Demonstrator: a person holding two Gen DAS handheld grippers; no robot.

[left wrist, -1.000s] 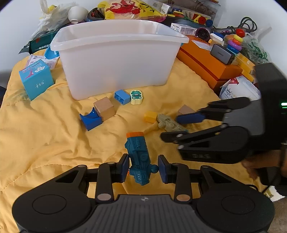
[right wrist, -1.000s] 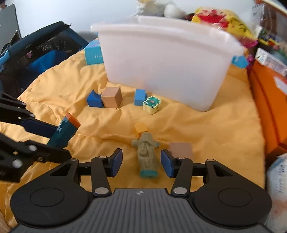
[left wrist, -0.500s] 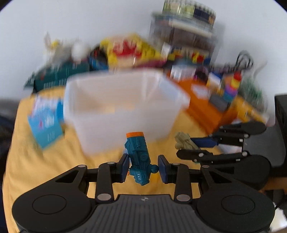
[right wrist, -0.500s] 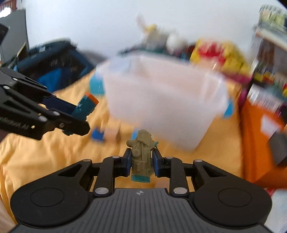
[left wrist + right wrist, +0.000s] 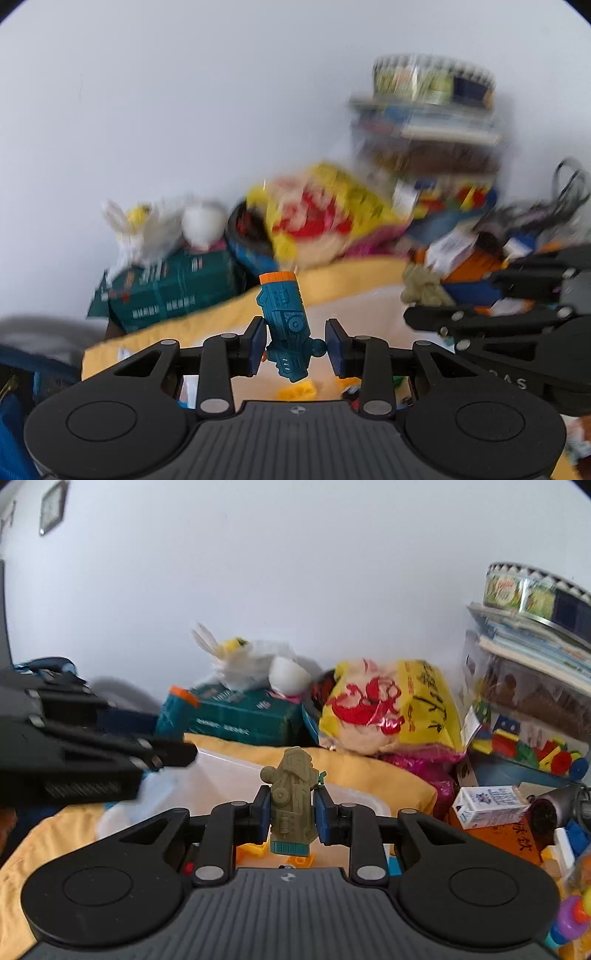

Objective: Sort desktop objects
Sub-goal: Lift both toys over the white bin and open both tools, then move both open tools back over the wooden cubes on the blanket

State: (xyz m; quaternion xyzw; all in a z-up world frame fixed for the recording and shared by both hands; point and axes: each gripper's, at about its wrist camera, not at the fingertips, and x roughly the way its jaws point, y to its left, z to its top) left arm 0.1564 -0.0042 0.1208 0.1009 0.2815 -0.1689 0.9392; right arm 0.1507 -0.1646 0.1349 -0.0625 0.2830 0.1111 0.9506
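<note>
- Left gripper (image 5: 295,341): pads closed on a teal toy (image 5: 286,325) with an orange cap at its far end; the toy stands tilted, its round side knob against the right pad and its lower end hanging below the pads.
- Right gripper (image 5: 291,814): pads pressed on both sides of an olive toy (image 5: 293,794), held upright, its teal base just below the pads.
- Each gripper shows in the other's view: the right one enters the left view from the right edge with the olive toy at its tip; the left one enters the right view from the left edge with the orange cap at its tip.
- Bin (image 5: 221,775): a translucent white bin lies directly beneath both grippers; yellow and orange blocks (image 5: 255,849) show on its floor under the right gripper.
- Surface: a yellow cloth (image 5: 48,838) covers the table around the bin.
- Behind the bin: a dark green carton (image 5: 243,720), a white plastic bag (image 5: 247,661) on top of it, and a yellow-and-red bag (image 5: 391,705) beside it.
- Right side: an orange box (image 5: 506,842) bearing a small white carton (image 5: 487,805), and stacked clear containers (image 5: 532,686) with a round tin (image 5: 535,590) on top.
- Room: a plain white wall (image 5: 277,565) with a small framed object (image 5: 51,507) at upper left. The left view is motion-blurred.
</note>
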